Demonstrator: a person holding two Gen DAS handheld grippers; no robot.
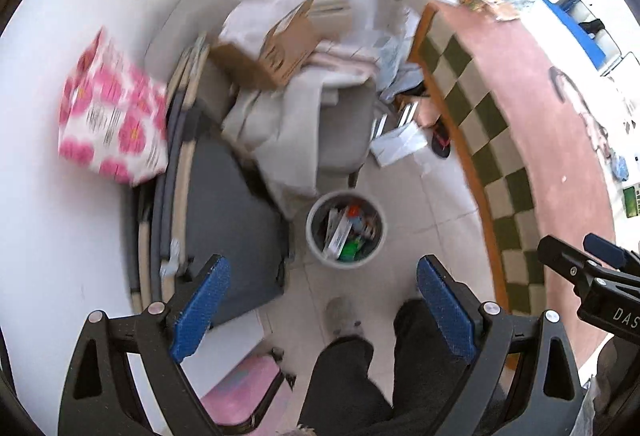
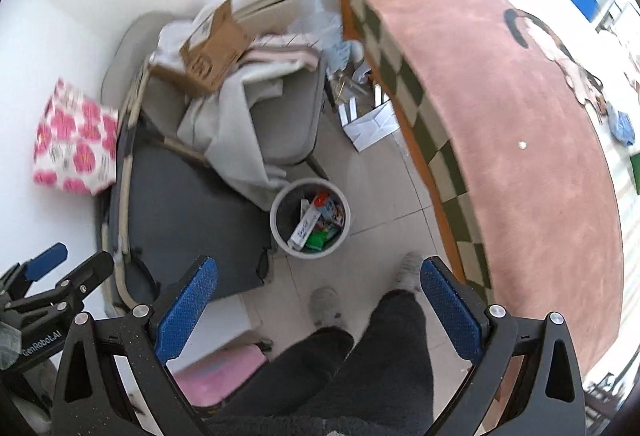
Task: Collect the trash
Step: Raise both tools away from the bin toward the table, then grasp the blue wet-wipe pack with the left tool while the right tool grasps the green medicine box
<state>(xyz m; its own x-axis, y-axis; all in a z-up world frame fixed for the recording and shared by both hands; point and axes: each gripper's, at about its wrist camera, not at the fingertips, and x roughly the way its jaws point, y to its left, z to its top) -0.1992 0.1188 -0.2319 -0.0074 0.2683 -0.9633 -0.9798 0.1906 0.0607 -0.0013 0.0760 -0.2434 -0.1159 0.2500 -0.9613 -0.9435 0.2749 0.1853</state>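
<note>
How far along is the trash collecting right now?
Done: the round grey waste bin on the floor already holds wrappers and a small white carton. In hand: nothing; the left gripper and right gripper are both open and empty. Left: a tiny white scrap lies on the pink tablecloth, with blurred litter at its far end.
</note>
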